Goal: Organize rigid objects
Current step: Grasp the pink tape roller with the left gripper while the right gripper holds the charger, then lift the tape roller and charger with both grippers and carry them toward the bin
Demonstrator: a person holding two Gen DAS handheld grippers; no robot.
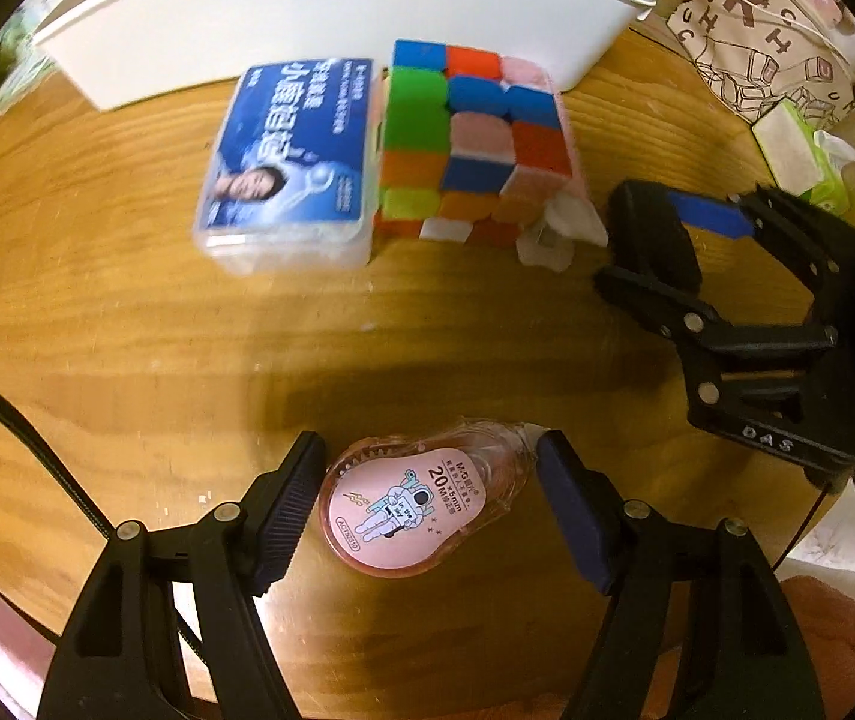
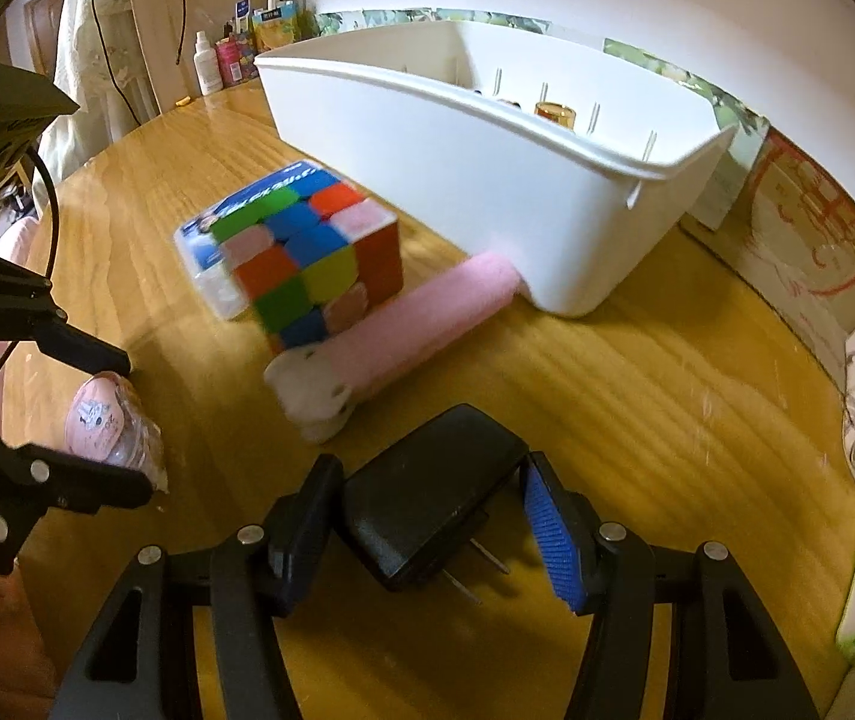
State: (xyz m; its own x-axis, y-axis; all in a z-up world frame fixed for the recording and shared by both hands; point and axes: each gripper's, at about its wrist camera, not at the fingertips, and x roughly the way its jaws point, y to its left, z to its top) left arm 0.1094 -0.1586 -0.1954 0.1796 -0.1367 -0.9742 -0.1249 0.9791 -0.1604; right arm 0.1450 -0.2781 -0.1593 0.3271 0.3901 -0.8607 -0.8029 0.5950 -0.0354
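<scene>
My left gripper (image 1: 430, 498) is shut on a pink correction tape dispenser (image 1: 421, 504), its pads touching both ends; the dispenser also shows in the right wrist view (image 2: 106, 426). My right gripper (image 2: 433, 525) is shut on a black plug adapter (image 2: 433, 516) with its two prongs pointing toward the camera; it shows in the left wrist view (image 1: 655, 234) too. A multicoloured cube (image 1: 475, 138) (image 2: 313, 258), a clear box with a blue label (image 1: 289, 162) and a pink roller with a white end (image 2: 415, 324) lie on the wooden table before a white bin (image 2: 487, 180) (image 1: 319, 18).
A printed cloth bag (image 1: 751, 30) and a green tissue pack (image 1: 799, 150) lie at the right. Bottles and packets (image 2: 235, 48) stand at the table's far left edge. A cardboard box (image 2: 811, 240) stands by the wall right of the bin.
</scene>
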